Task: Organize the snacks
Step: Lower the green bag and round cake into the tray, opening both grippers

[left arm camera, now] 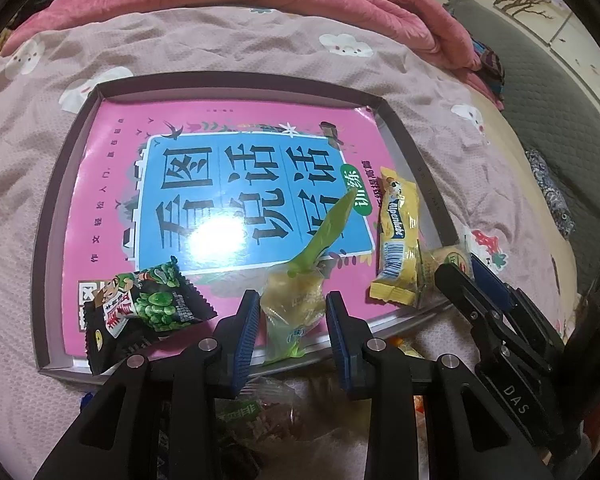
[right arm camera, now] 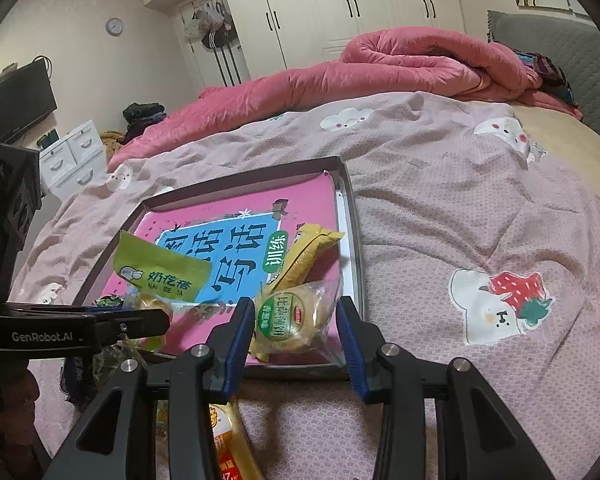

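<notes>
A shallow box tray (left arm camera: 64, 184) lined with a pink book lies on the bed. My left gripper (left arm camera: 292, 316) is shut on a green-topped clear snack bag (left arm camera: 296, 304), held upright over the tray's near edge; that bag also shows in the right wrist view (right arm camera: 160, 272). My right gripper (right arm camera: 296, 332) is shut on a clear pack holding a round pastry with a green label (right arm camera: 288, 316), at the tray's near right corner. A black green-pea packet (left arm camera: 144, 304) and a yellow Alpenliebe packet (left arm camera: 398, 236) lie in the tray.
More loose snack packets lie on the bedspread under my grippers, near the tray's front edge (left arm camera: 256, 412), one of them orange (right arm camera: 232, 440). A rolled pink quilt (right arm camera: 400, 68) lies at the bed's far side. White drawers (right arm camera: 72, 156) stand left.
</notes>
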`<state>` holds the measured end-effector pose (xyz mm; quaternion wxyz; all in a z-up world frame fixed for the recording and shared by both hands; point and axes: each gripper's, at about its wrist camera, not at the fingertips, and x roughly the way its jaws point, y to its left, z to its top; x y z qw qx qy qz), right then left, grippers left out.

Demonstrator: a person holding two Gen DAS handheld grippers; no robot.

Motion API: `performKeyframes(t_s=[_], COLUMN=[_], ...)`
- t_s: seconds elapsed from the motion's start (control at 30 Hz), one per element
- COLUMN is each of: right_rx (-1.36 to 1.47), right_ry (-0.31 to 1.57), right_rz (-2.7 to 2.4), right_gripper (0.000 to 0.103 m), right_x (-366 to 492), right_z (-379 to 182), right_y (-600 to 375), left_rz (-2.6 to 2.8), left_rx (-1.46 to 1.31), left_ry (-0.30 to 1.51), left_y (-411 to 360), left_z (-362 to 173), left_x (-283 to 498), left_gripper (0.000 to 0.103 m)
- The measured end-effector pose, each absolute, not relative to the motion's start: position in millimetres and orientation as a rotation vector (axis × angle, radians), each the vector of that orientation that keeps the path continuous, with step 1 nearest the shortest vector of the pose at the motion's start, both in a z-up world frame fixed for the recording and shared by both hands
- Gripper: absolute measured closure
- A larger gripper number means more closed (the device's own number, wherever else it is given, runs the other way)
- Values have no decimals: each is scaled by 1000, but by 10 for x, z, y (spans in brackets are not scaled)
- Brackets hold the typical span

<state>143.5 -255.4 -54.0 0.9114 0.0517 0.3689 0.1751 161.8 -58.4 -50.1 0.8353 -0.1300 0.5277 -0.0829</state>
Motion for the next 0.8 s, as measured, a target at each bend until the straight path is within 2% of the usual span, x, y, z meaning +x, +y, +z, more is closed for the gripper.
performKeyframes(t_s=[0.43,0.63,0.8], right_rx=[110,108,120], right_ry=[741,734,717], right_rz=[377,376,372], right_gripper=[56,56,54], right_x=[1372,1347,1325], right_z=[-463,-442,-405], right_y=[-2566,-2561,-2592], left_rz=[-166,-161,-160], left_rx=[-273,-276,-282], left_ry=[1107,1092,1082], left_y=[-546,-506,-472], left_z=[-447,-398,-358], left_x=[1575,1541,1515], left_gripper=[68,60,59])
